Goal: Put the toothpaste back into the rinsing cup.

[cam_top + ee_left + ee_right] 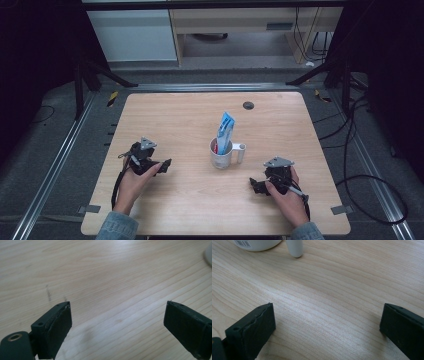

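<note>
A white mug (pixel 221 154) stands upright near the middle of the wooden table (pixel 180 115), its handle toward the right. A blue tube (pixel 225 131) sticks up out of it, with something red beside it inside. My left gripper (pixel 165 165) rests on the table to the mug's left, pointing right, open and empty (pixel 117 322). My right gripper (pixel 256 186) lies to the mug's lower right, pointing left, open with bare wood between its jaws (pixel 328 325). The mug's base (pixel 255 245) and handle (pixel 295 248) show at the top of the right gripper view.
A small dark round grommet (pixel 248 105) sits near the table's far edge. Black cables (pixel 360 175) lie on the floor to the right. Metal rails (pixel 60 155) run along both sides of the table.
</note>
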{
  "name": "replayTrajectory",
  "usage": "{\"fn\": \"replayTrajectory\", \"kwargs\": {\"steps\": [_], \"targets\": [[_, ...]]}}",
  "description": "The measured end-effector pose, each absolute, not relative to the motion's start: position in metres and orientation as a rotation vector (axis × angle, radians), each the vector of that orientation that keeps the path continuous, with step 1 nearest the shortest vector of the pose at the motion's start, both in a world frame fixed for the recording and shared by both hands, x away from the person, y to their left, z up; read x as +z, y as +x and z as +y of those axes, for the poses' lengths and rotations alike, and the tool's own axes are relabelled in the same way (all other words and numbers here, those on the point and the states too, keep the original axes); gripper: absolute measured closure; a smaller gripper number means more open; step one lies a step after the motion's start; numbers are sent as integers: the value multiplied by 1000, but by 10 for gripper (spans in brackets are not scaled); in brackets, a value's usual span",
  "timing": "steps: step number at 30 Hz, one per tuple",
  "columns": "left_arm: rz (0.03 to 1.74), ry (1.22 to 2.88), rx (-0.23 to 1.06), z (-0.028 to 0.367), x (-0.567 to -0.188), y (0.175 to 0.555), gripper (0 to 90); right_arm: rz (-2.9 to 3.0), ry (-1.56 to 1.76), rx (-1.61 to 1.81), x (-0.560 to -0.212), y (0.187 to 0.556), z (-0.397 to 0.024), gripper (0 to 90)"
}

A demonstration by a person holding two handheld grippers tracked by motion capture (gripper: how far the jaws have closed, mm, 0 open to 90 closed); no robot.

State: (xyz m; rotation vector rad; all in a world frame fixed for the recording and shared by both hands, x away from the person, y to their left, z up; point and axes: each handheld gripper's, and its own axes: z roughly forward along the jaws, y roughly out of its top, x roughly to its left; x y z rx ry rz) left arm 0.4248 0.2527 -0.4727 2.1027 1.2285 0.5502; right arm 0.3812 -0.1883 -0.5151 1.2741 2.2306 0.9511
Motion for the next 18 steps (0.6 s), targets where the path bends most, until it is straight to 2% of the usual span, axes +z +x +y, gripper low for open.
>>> {"fn": "replayTrajectory", "kwargs": {"steps": [9,18], "targets": [[1363,2126,542,276,-496,433,71,2231,1275,952,-515,381,-188,4],[1349,2096,540,282,-503,438,25,2231,1275,951,-515,381,-188,4]]}}
